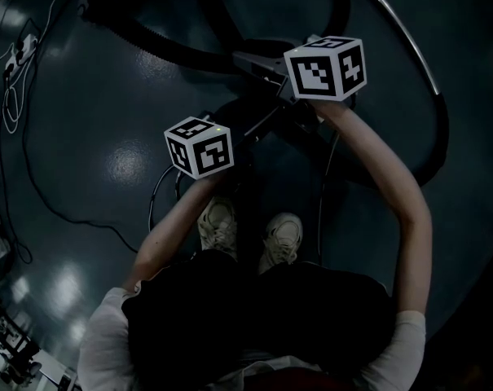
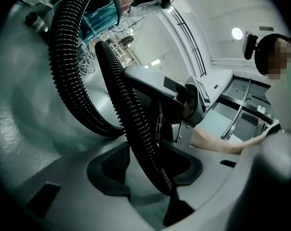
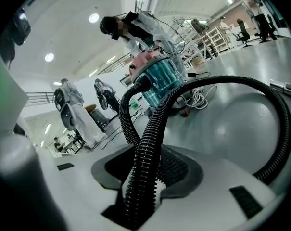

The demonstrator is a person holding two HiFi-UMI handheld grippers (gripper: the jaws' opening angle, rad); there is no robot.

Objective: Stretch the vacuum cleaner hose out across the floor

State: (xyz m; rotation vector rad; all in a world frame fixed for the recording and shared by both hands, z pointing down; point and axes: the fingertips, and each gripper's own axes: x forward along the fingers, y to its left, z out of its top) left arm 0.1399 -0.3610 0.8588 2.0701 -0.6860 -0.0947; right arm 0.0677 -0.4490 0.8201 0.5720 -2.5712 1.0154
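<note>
The black ribbed vacuum hose [image 1: 173, 51] lies in wide loops on the dark floor. My left gripper [image 2: 145, 177] is shut on one stretch of the hose [image 2: 131, 114], which climbs from the jaws towards the teal vacuum cleaner [image 2: 99, 16]. My right gripper [image 3: 145, 177] is shut on another stretch of the hose [image 3: 150, 138], which arcs away to the right and also runs back to the vacuum cleaner [image 3: 157, 78]. In the head view the left marker cube [image 1: 199, 147] sits nearer me and the right marker cube [image 1: 325, 68] is farther out; the cubes hide the jaws there.
A chrome wand tube [image 1: 401, 31] curves along the far right of the floor. White cables [image 1: 10, 72] and a thin black cable [image 1: 59, 210] trail at the left. My shoes [image 1: 217, 222] stand just behind the grippers. People and racks stand far off in the hall [image 3: 70, 109].
</note>
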